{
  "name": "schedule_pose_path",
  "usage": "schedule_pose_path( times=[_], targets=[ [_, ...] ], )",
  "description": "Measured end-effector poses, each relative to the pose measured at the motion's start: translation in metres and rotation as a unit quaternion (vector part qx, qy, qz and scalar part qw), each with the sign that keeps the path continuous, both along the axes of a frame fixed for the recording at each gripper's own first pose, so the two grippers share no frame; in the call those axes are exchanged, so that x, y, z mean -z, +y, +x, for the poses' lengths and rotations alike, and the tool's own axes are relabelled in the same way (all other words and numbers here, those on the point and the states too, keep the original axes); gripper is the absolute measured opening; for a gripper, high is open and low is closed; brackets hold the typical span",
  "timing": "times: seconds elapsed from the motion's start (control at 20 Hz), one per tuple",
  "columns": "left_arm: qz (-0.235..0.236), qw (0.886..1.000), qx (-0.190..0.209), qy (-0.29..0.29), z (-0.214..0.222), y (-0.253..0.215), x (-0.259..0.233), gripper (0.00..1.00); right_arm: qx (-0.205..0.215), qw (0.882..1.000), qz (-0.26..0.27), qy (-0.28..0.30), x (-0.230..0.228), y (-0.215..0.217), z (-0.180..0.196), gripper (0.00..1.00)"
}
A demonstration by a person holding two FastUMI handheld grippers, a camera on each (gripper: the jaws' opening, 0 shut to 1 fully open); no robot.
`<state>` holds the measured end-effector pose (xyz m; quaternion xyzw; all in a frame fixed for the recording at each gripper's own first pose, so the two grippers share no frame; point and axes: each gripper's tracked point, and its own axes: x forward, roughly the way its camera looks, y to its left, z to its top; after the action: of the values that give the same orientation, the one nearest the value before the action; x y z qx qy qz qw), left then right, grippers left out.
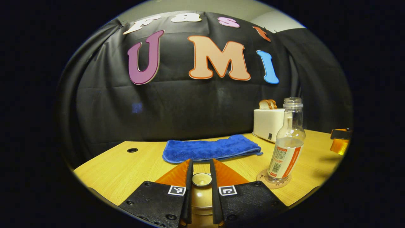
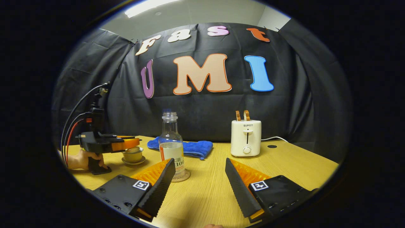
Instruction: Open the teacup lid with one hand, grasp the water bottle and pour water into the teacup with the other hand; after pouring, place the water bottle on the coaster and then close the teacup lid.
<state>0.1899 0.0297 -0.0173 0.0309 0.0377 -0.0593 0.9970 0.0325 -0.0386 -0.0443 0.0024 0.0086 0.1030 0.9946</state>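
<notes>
- Here the left gripper (image 1: 201, 180) pinches the knob of the teacup lid (image 1: 202, 179) near the desk's left edge; a crooked lift could tip the teacup (image 2: 133, 155).
- The water bottle (image 2: 171, 144) stands uncapped on its coaster (image 2: 182, 177); a knock would spill it.
- The right gripper (image 2: 200, 177) hangs spread, holding nothing.
- The wooden desk (image 2: 297, 164) carries a blue towel (image 2: 190, 147) and toaster (image 2: 246, 137) along its back edge.

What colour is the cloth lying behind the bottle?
Blue; the cloth shows best in the left gripper view.
</notes>
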Motion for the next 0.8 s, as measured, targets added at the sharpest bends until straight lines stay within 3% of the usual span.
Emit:
schedule_pose_path(
  times=[0.2, 0.25, 0.35, 0.45, 0.5, 0.55, 0.7, 0.75, 0.8],
  targets=[
    [0.015, 1.0, -0.006, 0.018, 0.0028, -0.0002, 0.0051, 0.23, -0.004, 1.0, 0.0, 0.0, 0.0002, -0.0009, -0.002, 0.99],
    [0.018, 1.0, -0.006, 0.021, 0.0029, -0.0004, 0.0065, 0.23, -0.004, 1.0, 0.0, 0.0, 0.0006, -0.0002, -0.0029, 0.94],
    [0.023, 0.999, -0.009, 0.026, 0.004, 0.0, 0.0077, 0.23, -0.005, 1.0, 0.0, 0.0, 0.0006, -0.0005, -0.0034, 0.99],
    [0.024, 0.999, -0.011, 0.027, 0.0025, 0.0007, 0.0078, 0.23, -0.006, 1.0, 0.0, 0.0, 0.0002, -0.0001, -0.0042, 0.94],
    [0.021, 0.999, -0.01, 0.024, 0.0035, 0.0007, 0.0076, 0.24, -0.008, 1.0, 0.0, 0.0, 0.0001, 0.0005, -0.0043, 0.99],
    [0.02, 0.999, -0.012, 0.023, 0.0025, 0.0016, 0.0056, 0.25, -0.008, 1.0, 0.0, 0.0, 0.001, 0.0004, -0.0042, 0.94],
    [0.012, 1.0, -0.009, 0.018, 0.0005, 0.001, 0.0037, 0.28, -0.008, 1.0, 0.0, 0.0, -0.0001, 0.0006, -0.0048, 0.94],
    [0.008, 1.0, -0.009, 0.015, 0.0007, 0.0013, 0.0037, 0.33, -0.008, 1.0, 0.0, 0.0, 0.0005, 0.0006, -0.0046, 0.94],
    [0.003, 1.0, -0.013, 0.01, -0.0009, 0.0046, 0.0011, 0.53, -0.008, 1.0, 0.0, 0.0, 0.0001, 0.0007, -0.0047, 0.94]
  ],
)
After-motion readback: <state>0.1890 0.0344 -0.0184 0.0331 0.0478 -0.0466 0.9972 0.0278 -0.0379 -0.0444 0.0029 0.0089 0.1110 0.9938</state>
